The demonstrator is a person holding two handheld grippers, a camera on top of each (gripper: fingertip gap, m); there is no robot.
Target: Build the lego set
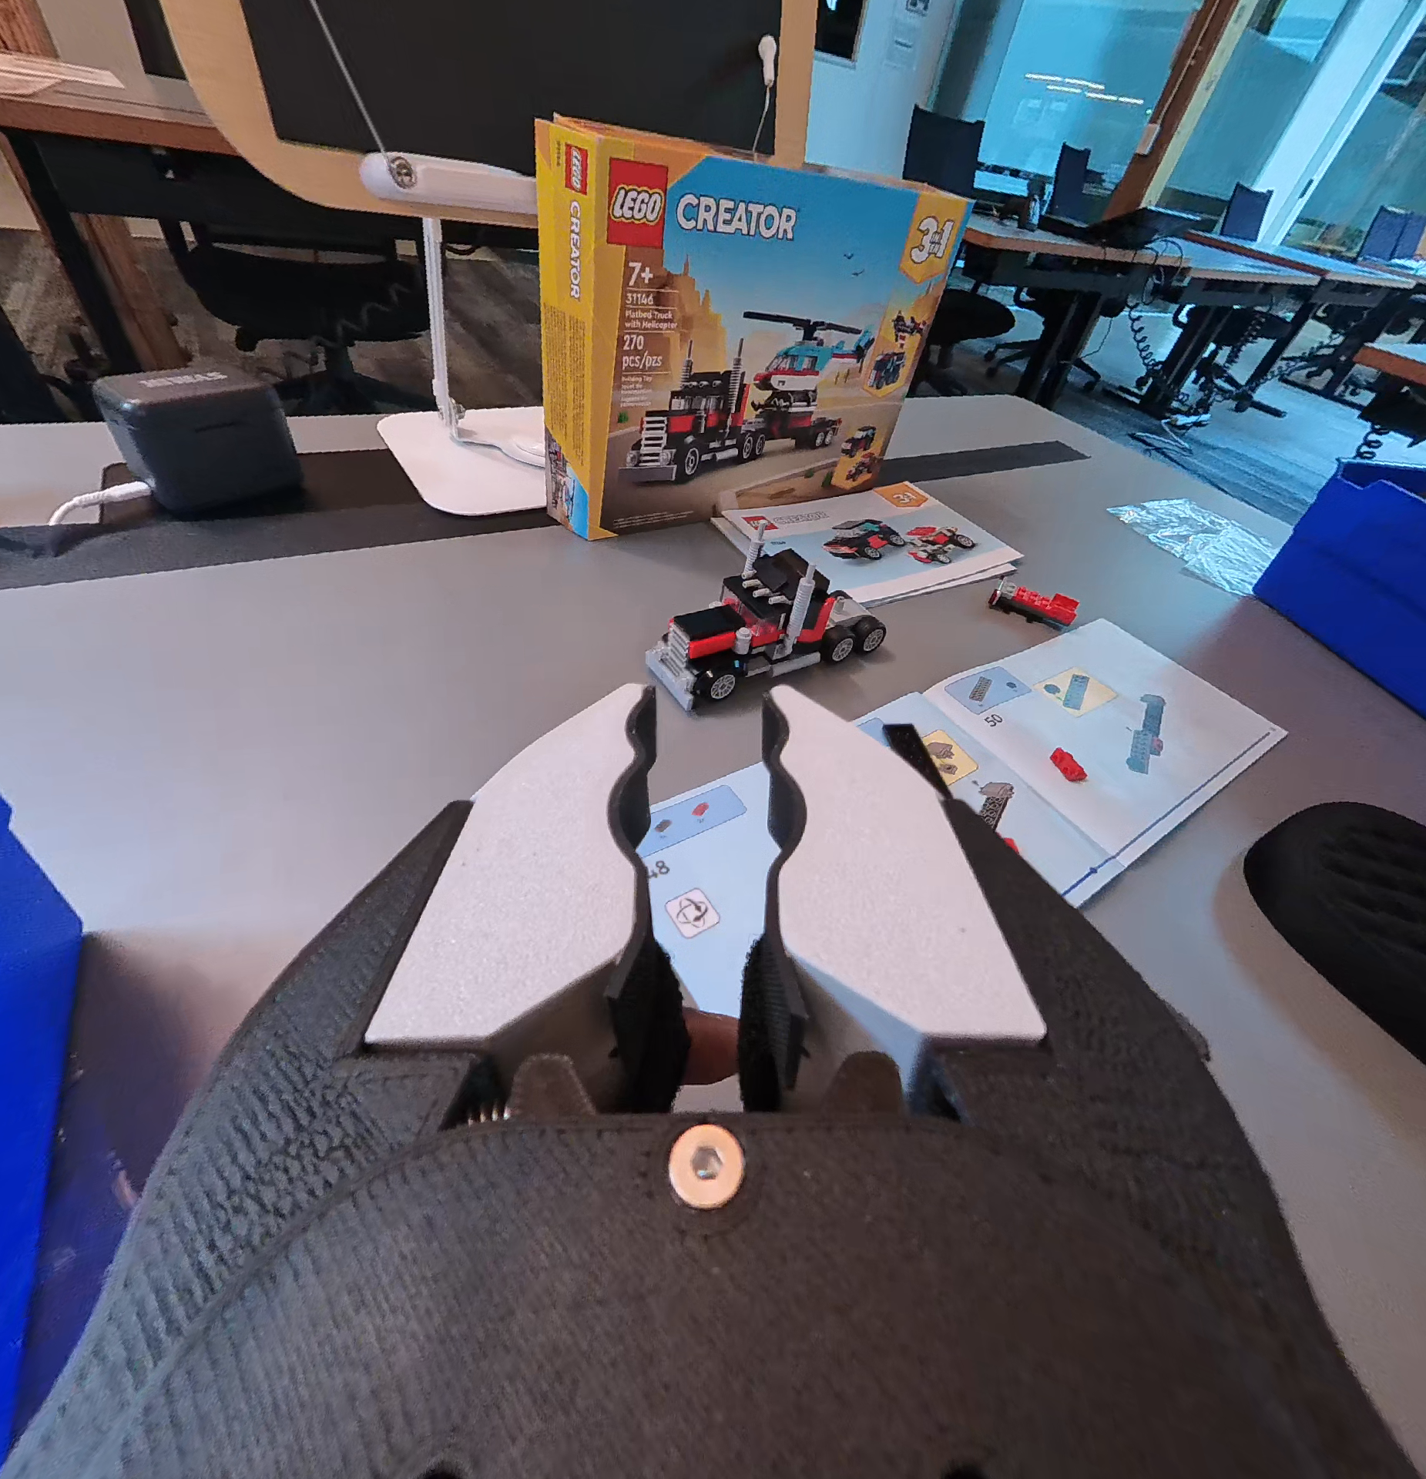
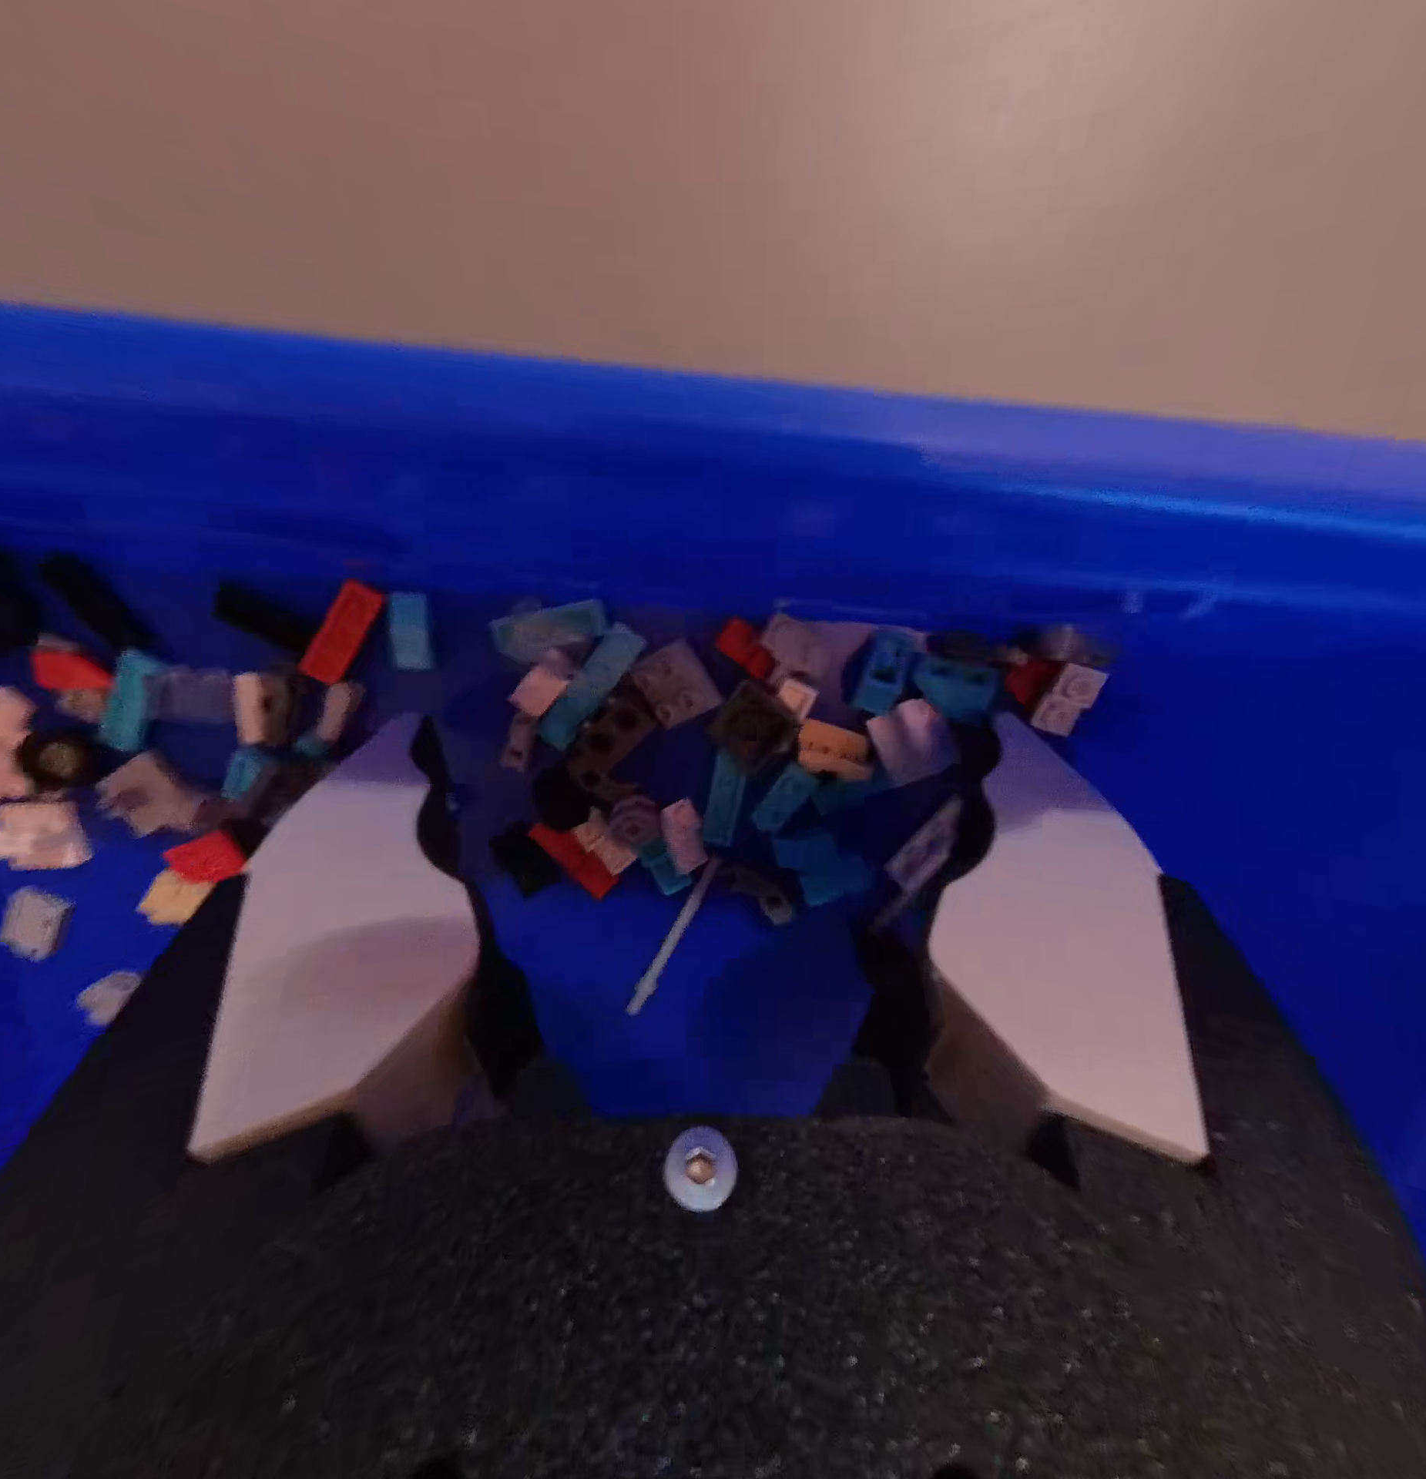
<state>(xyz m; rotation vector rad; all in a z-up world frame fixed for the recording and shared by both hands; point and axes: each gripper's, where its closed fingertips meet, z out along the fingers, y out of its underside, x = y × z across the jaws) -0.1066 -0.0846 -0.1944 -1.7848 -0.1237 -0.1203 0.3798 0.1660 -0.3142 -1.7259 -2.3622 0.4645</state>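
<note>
In the left wrist view, a built black, red and grey lego truck (image 1: 765, 636) stands on the grey table (image 1: 293, 720), just beyond my left gripper (image 1: 709, 708). The left gripper is open by a narrow gap and empty, over an open instruction booklet (image 1: 1094, 744). A small red brick (image 1: 1067, 764) lies on the booklet. A small red and black lego assembly (image 1: 1033, 604) lies to the right of the truck. In the right wrist view, my right gripper (image 2: 709, 744) is wide open and empty, inside a blue bin (image 2: 773, 496), over a heap of loose lego pieces (image 2: 693, 760). This view is blurred.
The lego set box (image 1: 733, 336) stands behind the truck, with a second booklet (image 1: 869, 544) in front of it. A white lamp base (image 1: 461, 464) and a dark grey box (image 1: 197, 440) sit at the back left. Blue bins stand at the right (image 1: 1366, 576) and left (image 1: 13, 1000) edges. A clear plastic bag (image 1: 1198, 536) lies at the right. My left gripper's tips are some 20 cm from the small red brick (image 1: 1067, 764).
</note>
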